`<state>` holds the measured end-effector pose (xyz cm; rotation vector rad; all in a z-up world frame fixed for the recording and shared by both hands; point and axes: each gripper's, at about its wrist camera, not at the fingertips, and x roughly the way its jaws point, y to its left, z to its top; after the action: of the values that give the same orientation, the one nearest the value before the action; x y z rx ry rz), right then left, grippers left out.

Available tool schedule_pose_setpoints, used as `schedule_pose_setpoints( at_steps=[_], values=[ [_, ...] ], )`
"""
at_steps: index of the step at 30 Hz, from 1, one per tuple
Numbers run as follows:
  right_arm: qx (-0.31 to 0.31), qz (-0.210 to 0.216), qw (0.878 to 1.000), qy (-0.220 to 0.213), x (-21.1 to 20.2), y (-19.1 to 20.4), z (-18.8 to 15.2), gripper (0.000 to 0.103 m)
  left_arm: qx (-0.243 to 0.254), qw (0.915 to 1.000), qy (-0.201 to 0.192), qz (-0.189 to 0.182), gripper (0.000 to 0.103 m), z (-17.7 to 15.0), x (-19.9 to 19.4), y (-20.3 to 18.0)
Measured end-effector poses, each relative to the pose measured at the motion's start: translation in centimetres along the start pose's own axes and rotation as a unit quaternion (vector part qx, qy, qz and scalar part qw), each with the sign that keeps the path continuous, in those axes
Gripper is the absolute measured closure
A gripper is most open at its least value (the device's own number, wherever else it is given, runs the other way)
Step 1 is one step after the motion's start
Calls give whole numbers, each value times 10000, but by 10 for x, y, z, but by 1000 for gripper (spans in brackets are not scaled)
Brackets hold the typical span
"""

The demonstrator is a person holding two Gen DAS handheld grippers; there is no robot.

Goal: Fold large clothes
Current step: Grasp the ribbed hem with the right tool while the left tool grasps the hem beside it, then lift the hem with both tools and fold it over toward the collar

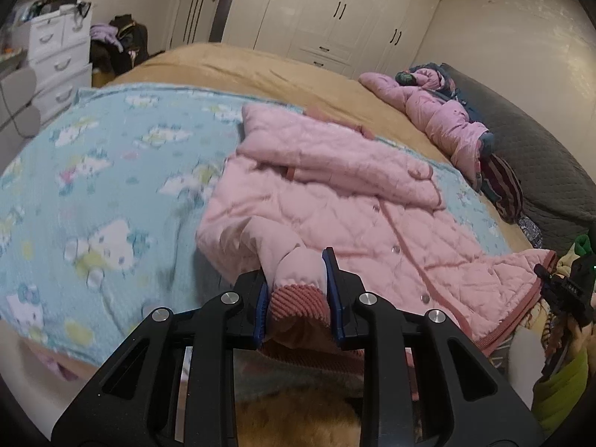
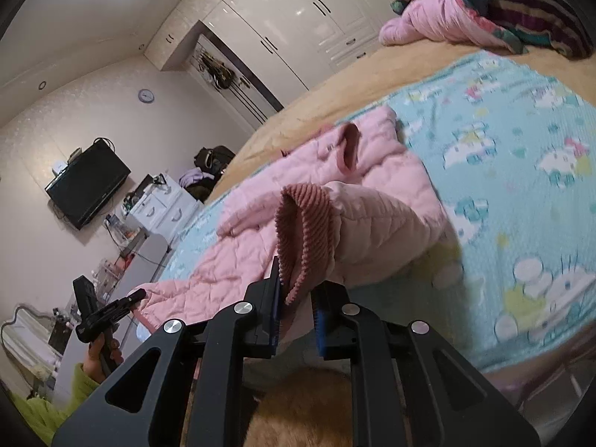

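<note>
Left tongs [image 1: 296,290]: I gripped one ribbed cuff [image 1: 298,303] of the pink quilted jacket [image 1: 335,201].
Right tongs [image 2: 296,309]: clamped on the other cuff [image 2: 303,231].
Bed [image 1: 260,70]: cartoon-cat blanket [image 1: 111,186]; no legible writing.

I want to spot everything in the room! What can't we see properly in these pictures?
- Left wrist view: the near hem of the pink quilted jacket is hidden behind the left gripper.
- Right wrist view: the purple round wall clock is too small to read.
- Both views: the cartoon-print blue blanket is blurred.
</note>
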<state>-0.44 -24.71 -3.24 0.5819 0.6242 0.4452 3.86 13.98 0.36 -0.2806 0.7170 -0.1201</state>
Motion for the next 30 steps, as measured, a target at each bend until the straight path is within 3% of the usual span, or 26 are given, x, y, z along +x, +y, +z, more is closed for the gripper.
schedule_pose_setpoints(
  at_steps=[23,30],
  values=[
    [-100,-30,9990,-439,32,10,81,90,211,9990,-399,-26,85,79,19,-18],
    [-276,-15,9977,-617,42,21,121,90,236,9982,-552,-31,85,116,27,-15]
  ],
)
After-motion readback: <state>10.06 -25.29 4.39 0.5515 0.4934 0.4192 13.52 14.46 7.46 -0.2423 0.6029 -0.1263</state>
